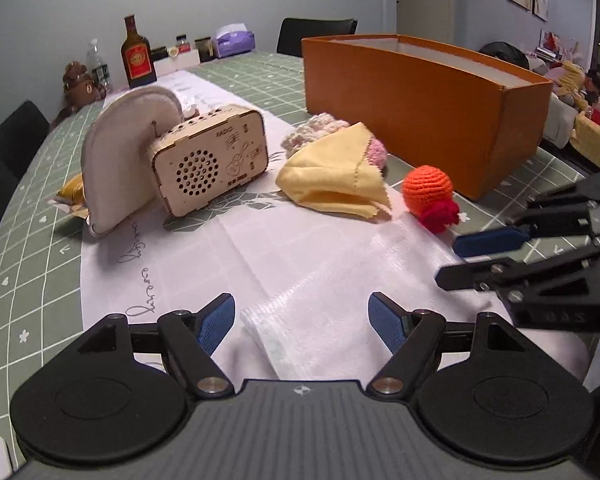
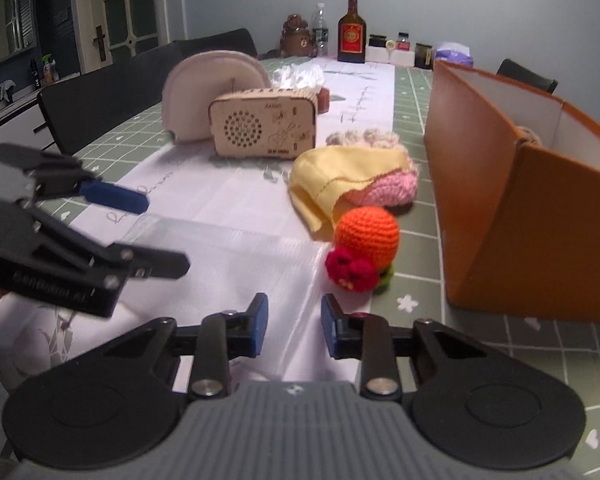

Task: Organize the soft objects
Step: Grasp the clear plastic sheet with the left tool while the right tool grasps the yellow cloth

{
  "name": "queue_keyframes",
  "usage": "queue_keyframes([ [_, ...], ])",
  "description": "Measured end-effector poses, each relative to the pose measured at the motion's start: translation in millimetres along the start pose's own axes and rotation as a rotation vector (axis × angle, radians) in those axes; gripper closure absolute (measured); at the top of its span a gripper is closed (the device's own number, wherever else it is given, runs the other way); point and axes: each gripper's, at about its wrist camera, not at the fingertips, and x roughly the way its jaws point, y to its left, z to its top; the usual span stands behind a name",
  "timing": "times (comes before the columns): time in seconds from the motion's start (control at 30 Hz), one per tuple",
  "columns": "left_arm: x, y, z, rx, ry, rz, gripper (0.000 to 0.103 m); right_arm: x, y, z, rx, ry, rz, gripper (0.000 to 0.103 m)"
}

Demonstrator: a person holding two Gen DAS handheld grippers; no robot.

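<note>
Left gripper (image 1: 302,320) jaws gape over the white runner (image 1: 260,256).

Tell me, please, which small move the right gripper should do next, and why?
Probably ease the right gripper forward to the orange crochet ball: its jaws stand apart with nothing between them, the ball lies just ahead on the table, beside the orange box.

On the desk (image 2: 480,344), the crocheted ball (image 2: 367,231) is flanked by box (image 2: 540,216) rightward, cloth (image 2: 332,184) behind, radio (image 2: 264,128) beyond.
</note>
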Motion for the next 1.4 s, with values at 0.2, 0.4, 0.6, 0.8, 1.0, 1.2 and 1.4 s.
queue_keyframes([
  [0.2,16.8,14.1,2.7,-0.061,0.084,-0.093,0.014,3.5,3.2,-1.4,-0.002,0.009,0.014,0.078],
  [0.4,10.8,0.0,2.7,-0.078,0.096,-0.2,0.015,3.3,0.5,-1.4,0.009,0.001,0.015,0.081],
  [0.6,9.4,-24.0,4.2,-0.047,0.084,-0.175,0.058,2.7,-3.7,-0.9,0.026,0.001,0.032,0.085],
  [0.8,10.9,-31.9,2.5,-0.102,0.055,-0.1,0.094,2.3,-2.5,-1.9,0.016,-0.001,0.045,0.085],
  [1.0,-1.6,-30.0,1.9,-0.134,0.022,-0.057,0.1,-1.6,-0.3,3.0,0.021,-0.001,0.058,0.09],
  [1.2,-17.6,-5.2,9.5,-0.22,-0.023,0.022,0.1,-11.7,14.0,24.8,-0.084,-0.074,0.05,0.088],
  [1.4,-14.8,12.2,16.5,-0.273,-0.04,0.082,0.1,15.3,17.8,52.9,-0.197,-0.123,-0.076,0.058],
])
